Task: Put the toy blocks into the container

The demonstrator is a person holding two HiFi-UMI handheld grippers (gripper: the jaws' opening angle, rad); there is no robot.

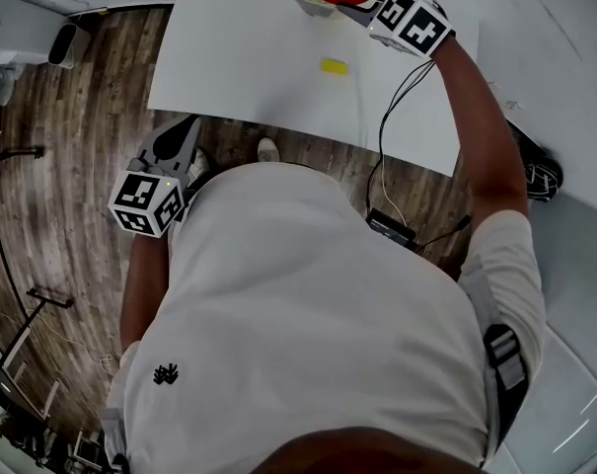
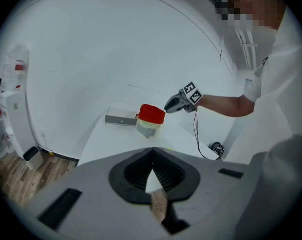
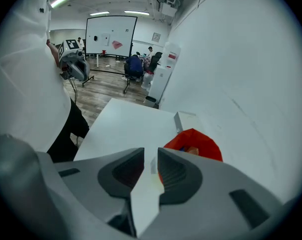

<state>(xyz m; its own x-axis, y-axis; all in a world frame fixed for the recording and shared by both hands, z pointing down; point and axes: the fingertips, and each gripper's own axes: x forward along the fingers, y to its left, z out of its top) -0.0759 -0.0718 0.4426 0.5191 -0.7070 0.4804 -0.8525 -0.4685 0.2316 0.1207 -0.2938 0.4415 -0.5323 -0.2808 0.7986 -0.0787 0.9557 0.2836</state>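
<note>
Task looks nearly done. The container point(image 3: 205, 145), red at the top, stands at the far end of the table point(image 1: 249, 57). It has blocks point(image 3: 193, 150) inside: orange and blue bits show in the right gripper view, but I can't tell how many.

The right gripper point(image 1: 359, 0) hangs just beside the container's rim and tilts down toward it. Its jaws are a little apart with a narrow gap and nothing between them; only bare table shows through. So it carries nothing.

One yellow block point(image 1: 334, 65) lies loose on the table, near the container on the person's side. It is apart from the container and neither gripper touches it. It's the only block I can see outside the container.

The left gripper point(image 1: 185, 131) is off the table, low by the person's side over the wood floor point(image 1: 71, 166), and points toward the table. Its jaws meet at the tips and hold nothing.

A flat grey box point(image 2: 121, 119) sits just beside the container on the table and looks like no part of the task.

What's left, by my read, is to grab the yellow block and drop it in the container. The right gripper is much nearer to it and is probably the one to do it. The left is well away and would have to come up over the table edge first. No other loose blocks show in any view.
</note>
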